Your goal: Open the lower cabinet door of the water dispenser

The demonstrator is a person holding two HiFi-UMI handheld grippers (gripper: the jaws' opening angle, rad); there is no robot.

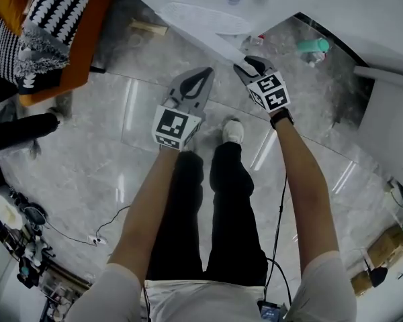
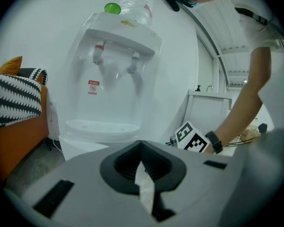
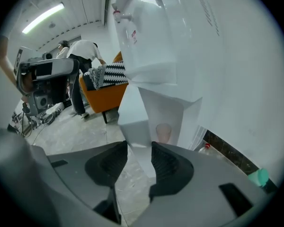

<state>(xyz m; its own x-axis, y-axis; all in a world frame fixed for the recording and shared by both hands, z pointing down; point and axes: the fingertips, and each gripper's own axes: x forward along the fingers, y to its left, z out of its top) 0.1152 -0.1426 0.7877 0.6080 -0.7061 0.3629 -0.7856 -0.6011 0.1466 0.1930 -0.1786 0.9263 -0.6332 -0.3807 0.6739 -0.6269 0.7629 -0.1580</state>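
Reaching forward with straight arm, right tool (image 3: 139, 151) clamps cabinet door (image 3: 134, 119)

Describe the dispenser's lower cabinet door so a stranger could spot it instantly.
Find the white water dispenser against the wall. Low down, its cabinet door stands ajar, edge clamped in the right gripper. It is the only panel angled away from the white body.

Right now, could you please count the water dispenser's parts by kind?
taps: 2
bottle: 1
drip tray: 1
lower cabinet door: 1
Total: 5
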